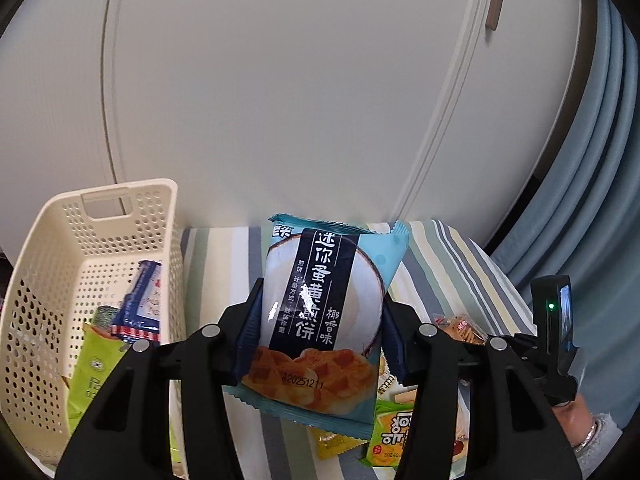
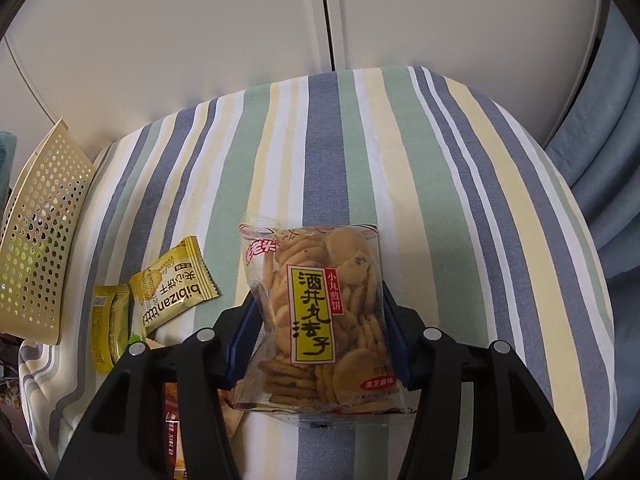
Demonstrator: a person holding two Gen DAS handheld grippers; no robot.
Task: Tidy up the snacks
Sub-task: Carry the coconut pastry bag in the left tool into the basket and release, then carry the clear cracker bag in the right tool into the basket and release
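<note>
The striped surface (image 2: 360, 152) spreads under both claws. At nine o'clock in the left view stands a cream perforated basket (image 1: 60, 248), with a blue-and-white packet (image 1: 142, 304) and a green packet (image 1: 92, 368) inside. The left claw (image 1: 320, 332) grips a light-blue coconut egg-yolk pancake packet (image 1: 320, 312), held above the surface. The right claw (image 2: 320, 340) pinches a clear bag of small round crackers (image 2: 320, 312). At nine o'clock of that bag lies a bibizan biscuit packet (image 2: 172, 288).
</note>
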